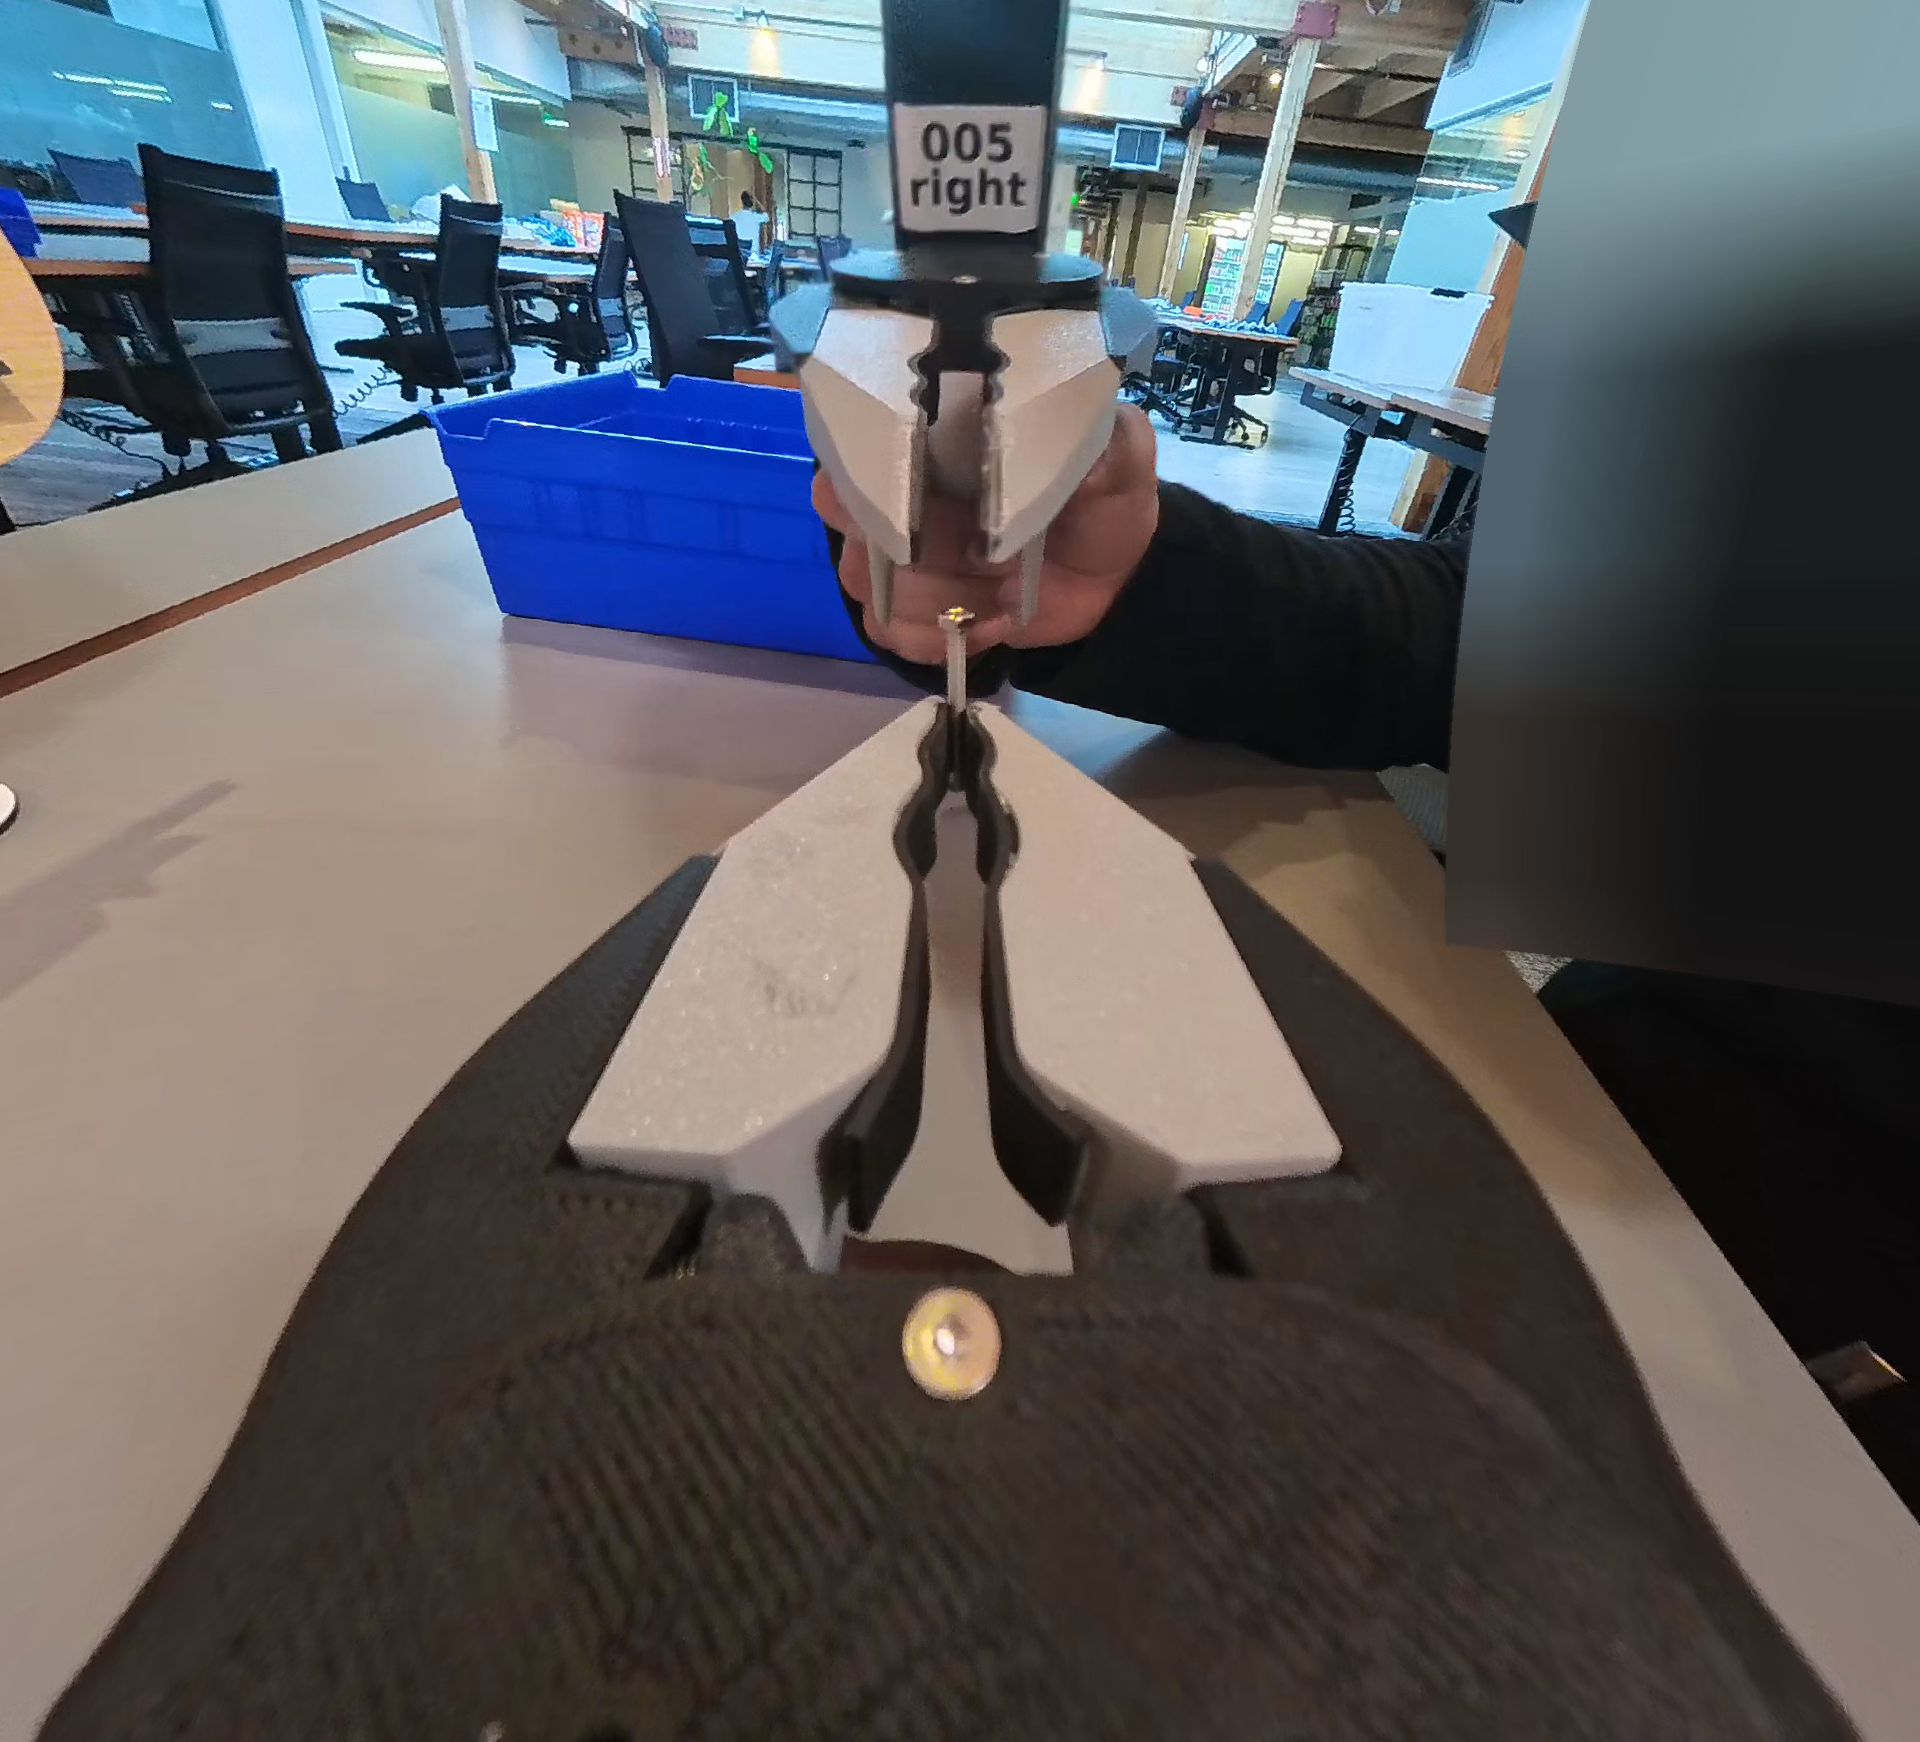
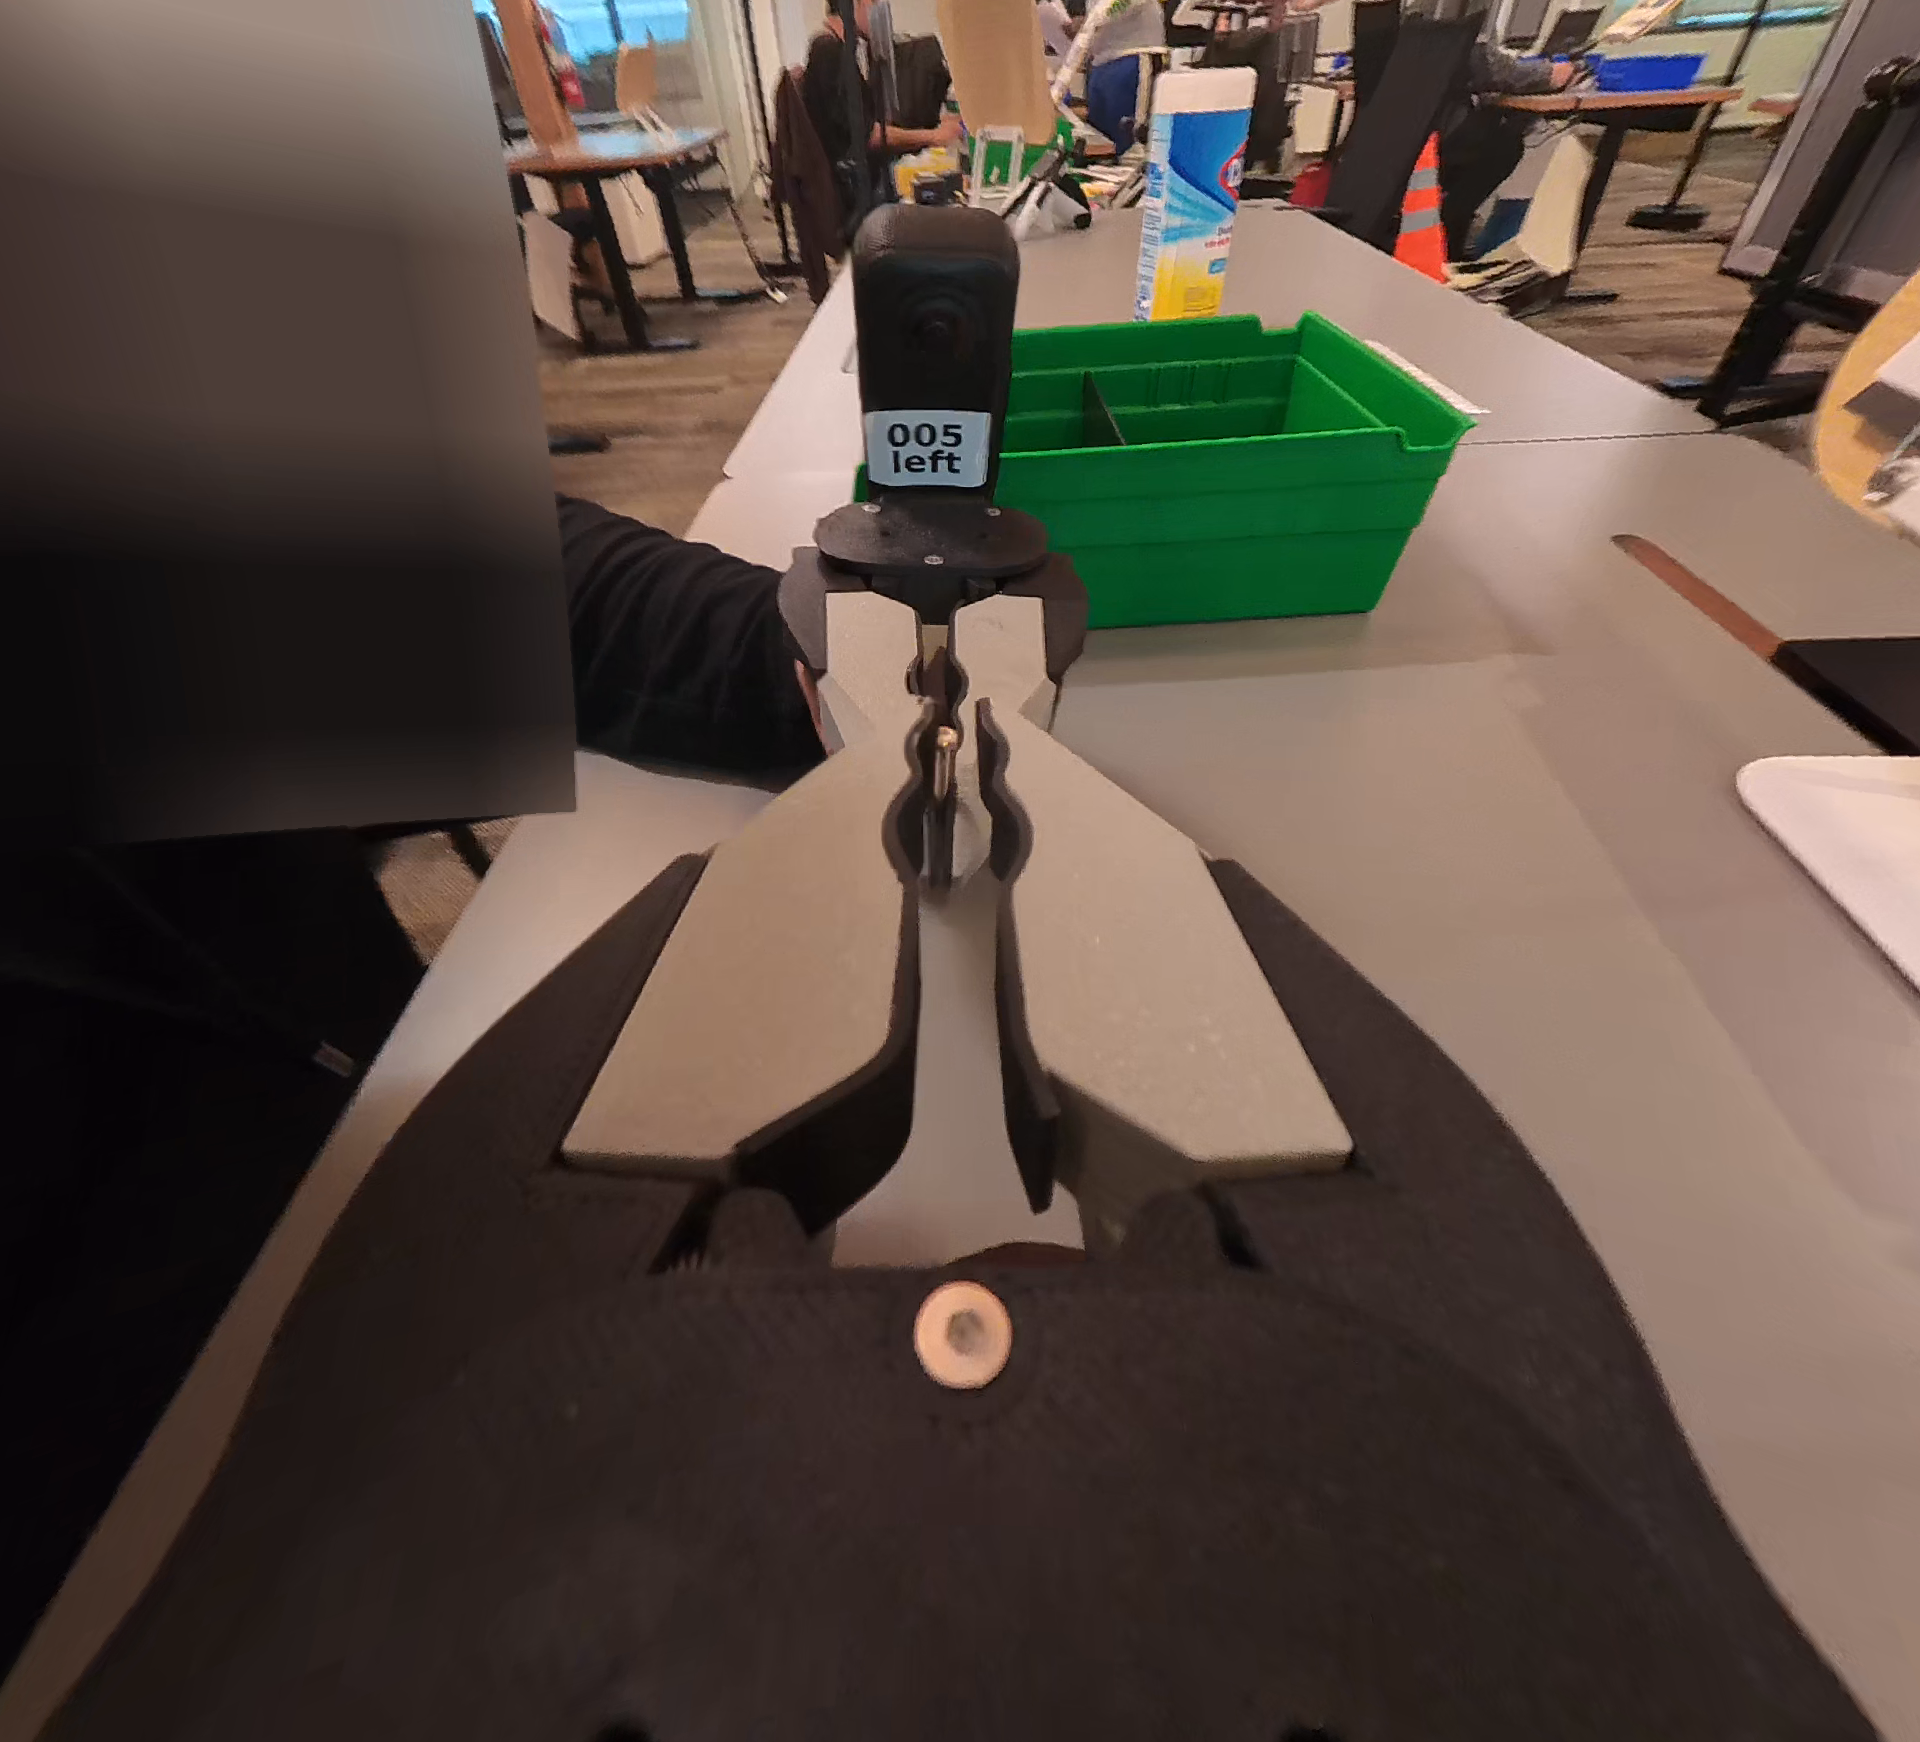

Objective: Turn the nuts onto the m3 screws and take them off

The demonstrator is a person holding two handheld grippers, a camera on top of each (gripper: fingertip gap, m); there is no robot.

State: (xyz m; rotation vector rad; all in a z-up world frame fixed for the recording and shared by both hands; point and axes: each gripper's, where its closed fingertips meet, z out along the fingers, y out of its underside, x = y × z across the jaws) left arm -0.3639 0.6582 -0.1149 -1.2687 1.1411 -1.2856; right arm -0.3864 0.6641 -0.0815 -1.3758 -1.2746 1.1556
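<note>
My left gripper (image 1: 954,713) is shut on a thin m3 screw (image 1: 953,669), which sticks out forward from its tips. A small nut (image 1: 954,620) sits at the screw's free end. My right gripper (image 1: 956,596) faces it head-on, jaws open, tips on either side of the nut without touching it. In the right wrist view my right gripper (image 2: 956,710) is open, and the nut (image 2: 945,738) shows in the gap, close to its left finger. The left gripper (image 2: 940,703) is right behind it. Both are held above the grey table (image 1: 312,861).
A blue bin (image 1: 644,508) stands behind the right gripper and a green divided bin (image 2: 1226,529) behind the left one. A wipes canister (image 2: 1195,196) stands beyond the green bin. A white flat object (image 2: 1849,851) lies at the right. A hand (image 1: 1081,549) holds the right gripper.
</note>
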